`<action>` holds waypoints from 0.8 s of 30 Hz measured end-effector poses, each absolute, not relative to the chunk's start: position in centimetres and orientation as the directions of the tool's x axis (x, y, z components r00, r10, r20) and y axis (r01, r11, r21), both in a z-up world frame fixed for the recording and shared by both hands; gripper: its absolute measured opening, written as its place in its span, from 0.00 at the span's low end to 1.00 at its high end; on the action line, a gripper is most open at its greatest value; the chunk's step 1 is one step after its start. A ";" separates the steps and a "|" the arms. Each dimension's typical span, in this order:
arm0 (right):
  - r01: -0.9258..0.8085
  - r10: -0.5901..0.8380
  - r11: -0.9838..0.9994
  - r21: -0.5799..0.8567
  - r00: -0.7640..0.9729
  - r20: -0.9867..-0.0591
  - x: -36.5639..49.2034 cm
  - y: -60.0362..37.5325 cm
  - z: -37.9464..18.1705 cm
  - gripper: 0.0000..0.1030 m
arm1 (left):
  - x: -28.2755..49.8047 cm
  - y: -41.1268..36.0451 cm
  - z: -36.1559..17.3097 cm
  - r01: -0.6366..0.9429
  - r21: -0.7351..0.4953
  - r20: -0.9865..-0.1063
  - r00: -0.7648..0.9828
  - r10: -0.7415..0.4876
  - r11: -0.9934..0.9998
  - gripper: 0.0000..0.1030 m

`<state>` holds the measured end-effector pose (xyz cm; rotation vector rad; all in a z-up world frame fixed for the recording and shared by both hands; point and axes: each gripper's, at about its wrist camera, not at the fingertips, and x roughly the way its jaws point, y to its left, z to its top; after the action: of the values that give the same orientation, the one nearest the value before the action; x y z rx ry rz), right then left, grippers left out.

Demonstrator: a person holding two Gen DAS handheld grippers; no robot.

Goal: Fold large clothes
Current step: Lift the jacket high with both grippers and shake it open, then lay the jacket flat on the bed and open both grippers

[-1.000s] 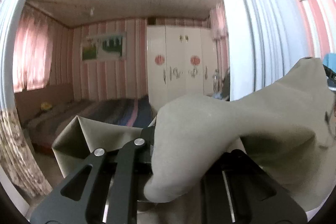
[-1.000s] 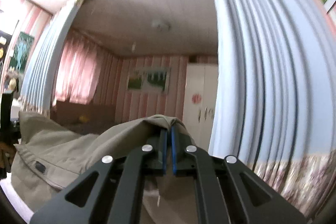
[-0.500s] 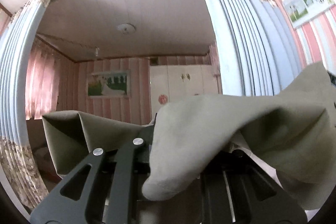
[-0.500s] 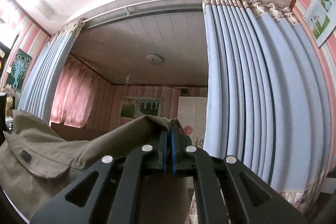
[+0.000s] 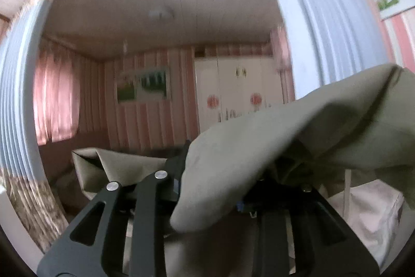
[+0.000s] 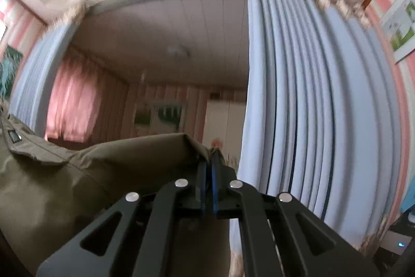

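Note:
An olive-grey garment (image 5: 259,147) hangs in the air between my two grippers. In the left wrist view a thick fold of it drapes over and between the fingers of my left gripper (image 5: 210,188). Those jaws are opening and stand visibly apart; the left finger (image 5: 179,165) shows, the right one is hidden under cloth. In the right wrist view my right gripper (image 6: 208,165) is shut on a folded edge of the garment (image 6: 77,173), which stretches away to the left with a small dark label on it.
Blue pleated curtains (image 6: 311,121) hang close on the right, and another blue curtain (image 5: 18,95) on the left. Beyond are a white wardrobe (image 5: 233,95), pink curtains (image 5: 57,100) and a wall picture (image 5: 142,87). A pale cloth-covered thing (image 5: 368,214) sits low right.
Both grippers have risen with the garment. The left jaws, closed tight on the fold before, have parted. The right gripper's grip looks the same.

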<state>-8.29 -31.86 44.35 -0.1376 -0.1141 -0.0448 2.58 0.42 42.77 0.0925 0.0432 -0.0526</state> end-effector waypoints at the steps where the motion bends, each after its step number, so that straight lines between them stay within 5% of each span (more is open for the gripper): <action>1: 0.050 -0.040 0.990 -0.130 0.996 0.080 -6.4 -32.4 43.3 0.02 | 5.8 0.4 40.7 0.056 0.089 -0.108 0.993 -0.046 0.994 0.30; 9: 0.063 -0.087 0.994 -0.084 0.941 -0.328 15.0 -38.6 24.1 0.02 | 24.0 -0.9 24.1 0.086 0.108 -0.422 0.906 -0.033 0.990 0.31; 12: 0.075 -0.100 0.995 -0.070 0.859 -0.502 21.3 -39.7 15.8 0.04 | 30.8 -1.6 15.6 0.093 0.143 -0.574 0.819 0.006 0.985 0.54; 14: 0.083 -0.129 0.991 -0.109 0.830 -0.542 23.6 -39.6 11.9 0.17 | 32.6 -1.8 12.2 0.101 0.177 -0.611 0.791 0.029 0.979 0.69; 16: 0.116 -0.180 0.981 -0.154 0.837 -0.516 24.4 -39.7 10.0 0.80 | 33.6 -1.9 9.8 0.093 0.202 -0.614 0.788 0.052 0.975 0.91; 17: 0.131 -0.188 0.980 -0.148 0.846 -0.499 24.5 -40.1 9.2 0.84 | 33.6 -1.7 9.3 0.088 0.198 -0.607 0.793 0.051 0.976 0.97; 24: 0.059 -0.123 0.988 -0.141 0.854 -0.505 23.1 -39.5 8.0 0.84 | 32.9 0.7 6.8 0.073 0.100 -0.615 0.788 0.005 0.992 0.97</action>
<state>23.07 -39.46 8.01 -0.1223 0.5388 -0.0956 32.93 0.69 6.84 0.1211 0.6623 -0.0366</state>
